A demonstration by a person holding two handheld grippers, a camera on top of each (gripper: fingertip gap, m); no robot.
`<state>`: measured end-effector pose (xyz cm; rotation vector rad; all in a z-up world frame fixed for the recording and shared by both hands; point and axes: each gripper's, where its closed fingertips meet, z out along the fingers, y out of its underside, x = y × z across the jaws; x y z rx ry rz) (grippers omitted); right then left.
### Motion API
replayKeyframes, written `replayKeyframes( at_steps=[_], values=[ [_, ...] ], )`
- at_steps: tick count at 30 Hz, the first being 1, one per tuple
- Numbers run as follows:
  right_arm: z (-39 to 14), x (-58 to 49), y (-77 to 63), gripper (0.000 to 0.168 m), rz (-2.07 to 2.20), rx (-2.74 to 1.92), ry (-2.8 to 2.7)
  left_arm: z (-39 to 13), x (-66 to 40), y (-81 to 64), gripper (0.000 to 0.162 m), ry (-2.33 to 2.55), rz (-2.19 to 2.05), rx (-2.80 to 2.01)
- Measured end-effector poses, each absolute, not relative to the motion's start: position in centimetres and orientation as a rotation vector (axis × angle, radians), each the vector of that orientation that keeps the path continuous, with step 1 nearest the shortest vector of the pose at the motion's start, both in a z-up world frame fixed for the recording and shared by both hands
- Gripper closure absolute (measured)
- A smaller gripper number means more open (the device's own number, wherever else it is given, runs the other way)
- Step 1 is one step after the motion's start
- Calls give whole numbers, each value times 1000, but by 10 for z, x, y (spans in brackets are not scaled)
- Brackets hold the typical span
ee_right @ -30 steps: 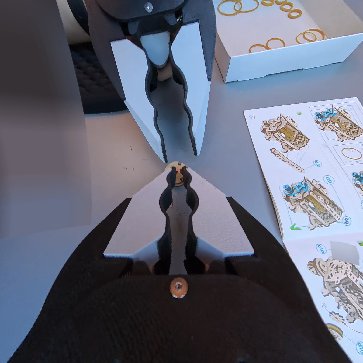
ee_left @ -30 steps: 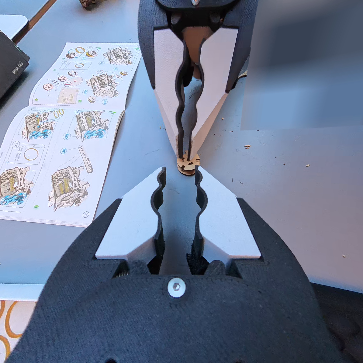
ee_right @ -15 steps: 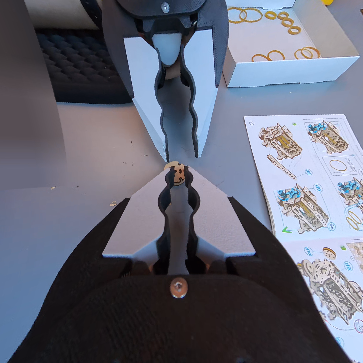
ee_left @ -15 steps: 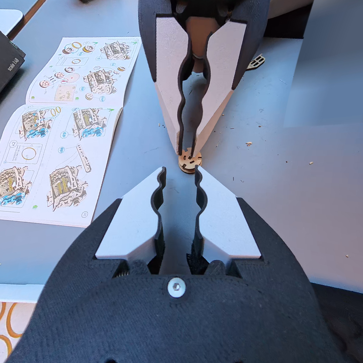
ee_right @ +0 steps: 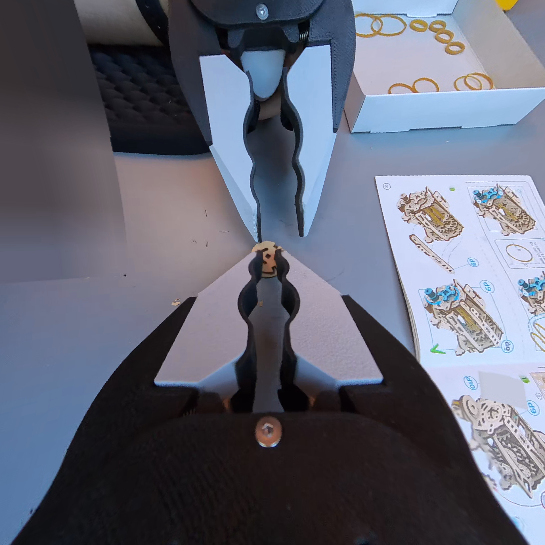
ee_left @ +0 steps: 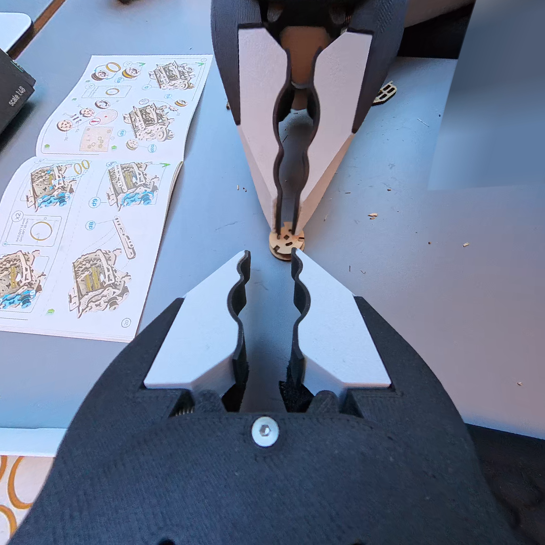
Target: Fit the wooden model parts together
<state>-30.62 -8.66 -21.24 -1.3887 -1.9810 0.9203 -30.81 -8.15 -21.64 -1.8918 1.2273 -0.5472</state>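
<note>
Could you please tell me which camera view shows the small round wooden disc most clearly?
The left wrist view: the wooden disc shows nearly whole, its cut-outs and stacked edge visible, pinched at its far rim by the right hand-held gripper. In the right wrist view the disc is partly hidden between that gripper's fingertips.

On the worktop (ee_left: pixel 442 295), the wooden disc (ee_left: pixel 286 242) lies at frame centre between the two facing tools, the booklet (ee_left: pixel 88 191) at left.
</note>
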Motion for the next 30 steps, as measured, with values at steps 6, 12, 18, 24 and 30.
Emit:
replayKeyframes(
  at_steps=[6, 12, 18, 24, 30],
  values=[
    [-215, -295, -83, 154, 895, -1347, -2026, -221, -311, -84, 132, 1249, -534, -1911],
    [-216, -298, -86, 142, 926, -1315, -2045, -226, -309, -86, 127, 1302, -490, -1901],
    [-214, -302, -85, 143, 1001, -1325, -2037, -226, -306, -86, 132, 1319, -482, -1889],
    [-217, -301, -87, 148, 1004, -1329, -2052, -226, -305, -86, 136, 1327, -474, -1880],
    [-216, -301, -86, 149, 986, -1325, -2047, -226, -304, -87, 139, 1337, -470, -1873]
  ],
)
